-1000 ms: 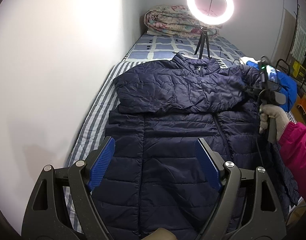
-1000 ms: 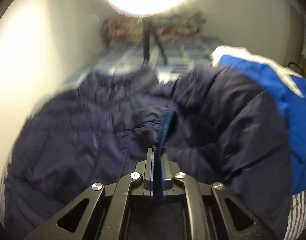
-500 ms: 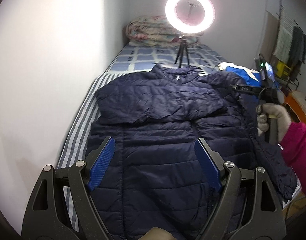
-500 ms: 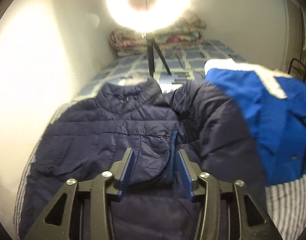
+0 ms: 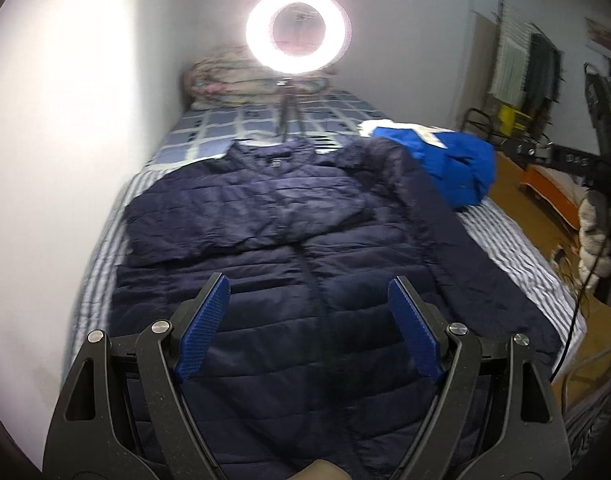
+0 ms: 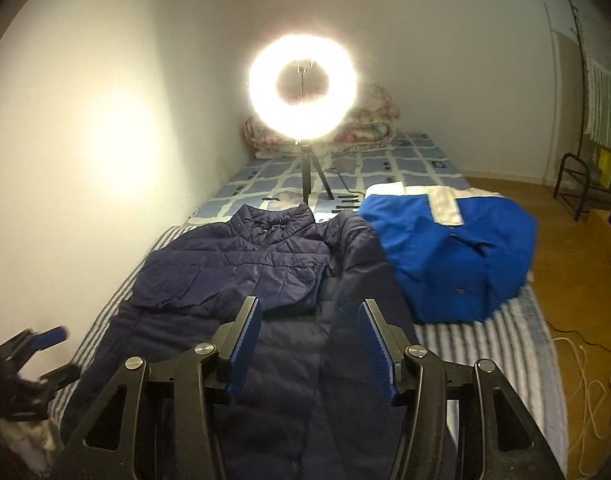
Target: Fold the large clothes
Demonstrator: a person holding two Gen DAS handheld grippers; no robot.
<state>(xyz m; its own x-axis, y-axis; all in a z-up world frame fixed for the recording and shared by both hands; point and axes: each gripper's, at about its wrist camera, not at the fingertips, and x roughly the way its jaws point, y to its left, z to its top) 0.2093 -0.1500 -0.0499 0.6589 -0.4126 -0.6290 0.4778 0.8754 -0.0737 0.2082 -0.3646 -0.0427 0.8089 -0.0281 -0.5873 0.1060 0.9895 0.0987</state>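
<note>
Navy puffer jacket [image 5: 305,248]: lies flat along the striped bed sheet [image 5: 505,236], filling the centre of both wrist views, collar toward the top of the frame, zip running down the middle. One sleeve is folded across the chest, at left centre of the frame; the other sleeve [image 6: 361,256] lies straight down the jacket's right edge.

Blue jacket with white trim [image 6: 449,256]: bunched on the bed, upper right of the navy jacket, touching its shoulder.

Ring light [image 5: 298,34]: lit, on a small tripod [image 6: 307,178] standing on the checked bedspread [image 5: 225,128], top centre of the frame, beyond the collar.

Folded floral quilt [image 5: 221,84]: against the far wall, behind the light.

Left gripper [image 5: 309,328]: bottom centre of its own view, jaws spread wide, nothing between the blue pads, above the jacket's lower front.

Right gripper [image 6: 311,344]: bottom centre of its own view, jaws opening, part-way apart, nothing between them, above the jacket's right half.

Gloved hand [image 5: 593,236]: right edge of the left wrist view, on a gripper handle.
</note>
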